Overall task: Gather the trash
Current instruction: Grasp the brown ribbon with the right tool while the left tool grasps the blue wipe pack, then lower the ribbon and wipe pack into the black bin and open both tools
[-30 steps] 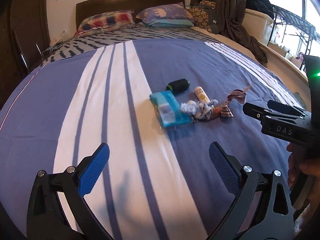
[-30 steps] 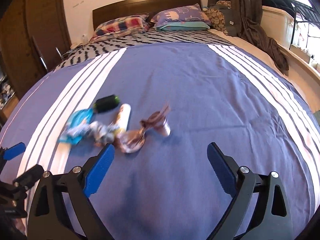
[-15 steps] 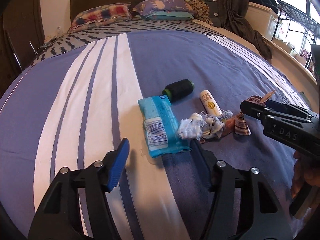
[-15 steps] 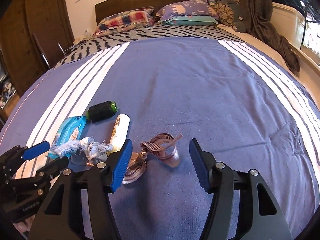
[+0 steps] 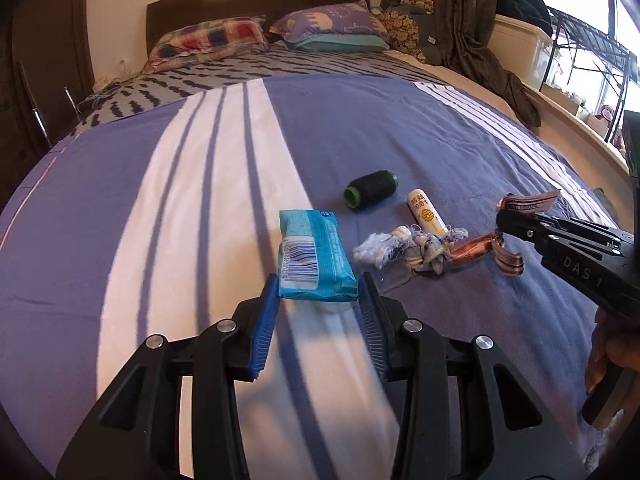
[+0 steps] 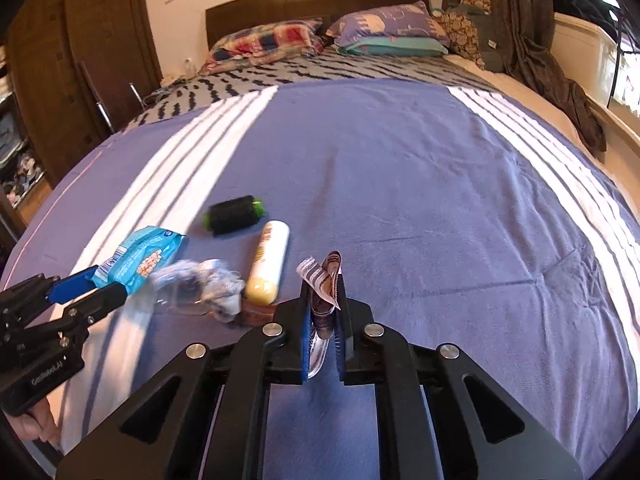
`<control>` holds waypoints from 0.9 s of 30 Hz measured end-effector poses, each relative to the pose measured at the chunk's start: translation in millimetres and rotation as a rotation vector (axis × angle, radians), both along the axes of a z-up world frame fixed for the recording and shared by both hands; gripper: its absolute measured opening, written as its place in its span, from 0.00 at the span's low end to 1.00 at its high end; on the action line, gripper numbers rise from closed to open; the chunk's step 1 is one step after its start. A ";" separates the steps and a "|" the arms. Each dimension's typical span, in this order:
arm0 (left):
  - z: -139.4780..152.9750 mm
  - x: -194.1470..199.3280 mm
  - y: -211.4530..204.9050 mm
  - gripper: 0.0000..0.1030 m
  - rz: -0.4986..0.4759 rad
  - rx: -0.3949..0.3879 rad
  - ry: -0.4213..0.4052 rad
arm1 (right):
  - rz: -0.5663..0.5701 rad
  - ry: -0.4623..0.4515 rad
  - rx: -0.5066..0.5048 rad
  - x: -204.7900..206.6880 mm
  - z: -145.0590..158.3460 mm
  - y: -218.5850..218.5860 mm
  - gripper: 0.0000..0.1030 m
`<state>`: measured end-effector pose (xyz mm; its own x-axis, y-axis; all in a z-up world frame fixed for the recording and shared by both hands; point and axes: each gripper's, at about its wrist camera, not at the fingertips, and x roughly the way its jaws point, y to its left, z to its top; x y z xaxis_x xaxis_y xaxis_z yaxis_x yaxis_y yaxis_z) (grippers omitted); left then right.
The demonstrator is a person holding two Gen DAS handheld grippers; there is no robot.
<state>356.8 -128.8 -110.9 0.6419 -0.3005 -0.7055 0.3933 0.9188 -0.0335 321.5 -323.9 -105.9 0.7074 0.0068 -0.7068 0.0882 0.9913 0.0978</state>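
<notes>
Step in hand: both grippers take hold of trash on the bed (image 5: 400,128) at once, the left on the blue packet, the right on the brown wrapper.
Left gripper (image 5: 318,306): its jaws have just been closing, now narrow, astride the near end of the blue wipes packet (image 5: 314,252); the pads look to touch its sides, though how firmly I cannot tell.
Right gripper (image 6: 323,316): its jaws have just been closing and are now clamped on the striped brown wrapper (image 6: 322,280), whose free end curls up above the pads.
Where the trash lies: near the middle of the blue cover, in a loose row; from left to right, packet, crumpled white-and-blue scrap (image 5: 408,246), wrapper.
Other items: a dark thread spool (image 5: 370,189) and a small cream tube (image 5: 425,210) lie just beyond; probably not trash.
To do it well, left: push a little further along the packet before squeezing, since a grip on the end seam alone may slip.
To do it well, right: lift straight up, slowly; the wrapper's other end touches the crumpled scrap and may drag it.
Risk: the two tools work close together; keep them apart on the lift.
</notes>
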 end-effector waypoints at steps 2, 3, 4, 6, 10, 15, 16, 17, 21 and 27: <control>6.5 -12.3 9.3 0.37 0.004 -0.009 -0.005 | 0.013 -0.018 -0.008 -11.3 9.7 7.1 0.10; 9.0 -17.8 12.4 0.37 0.005 -0.011 -0.007 | 0.021 -0.025 -0.012 -18.0 14.8 11.2 0.09; 12.8 -26.6 16.1 0.37 0.006 -0.011 -0.010 | 0.026 -0.030 -0.011 -22.1 18.5 13.6 0.09; 20.5 -47.6 23.8 0.37 0.005 -0.019 -0.014 | 0.042 -0.042 -0.002 -37.7 28.5 20.6 0.09; 33.4 -87.5 35.4 0.37 0.003 -0.020 -0.028 | 0.056 -0.063 0.002 -69.3 47.0 33.7 0.09; 44.1 -147.0 51.6 0.37 -0.005 -0.048 -0.028 | 0.088 -0.076 -0.001 -119.4 62.9 55.9 0.09; 45.1 -157.0 54.4 0.37 -0.007 -0.054 -0.026 | 0.095 -0.076 -0.004 -128.9 64.4 60.2 0.09; 45.7 -166.5 57.1 0.37 -0.010 -0.059 -0.024 | 0.106 -0.076 -0.003 -141.1 65.7 65.3 0.09; 47.2 -217.1 70.4 0.37 -0.018 -0.077 -0.028 | 0.132 -0.069 0.012 -181.7 63.5 78.5 0.09; 47.2 -274.6 83.6 0.37 -0.040 -0.092 -0.033 | 0.152 -0.065 0.028 -234.4 55.0 90.6 0.09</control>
<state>82.1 -45.1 -63.7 0.6507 -0.3888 -0.6522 0.4314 0.8962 -0.1037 87.1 -233.3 -50.8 0.7409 0.1363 -0.6577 -0.0703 0.9895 0.1259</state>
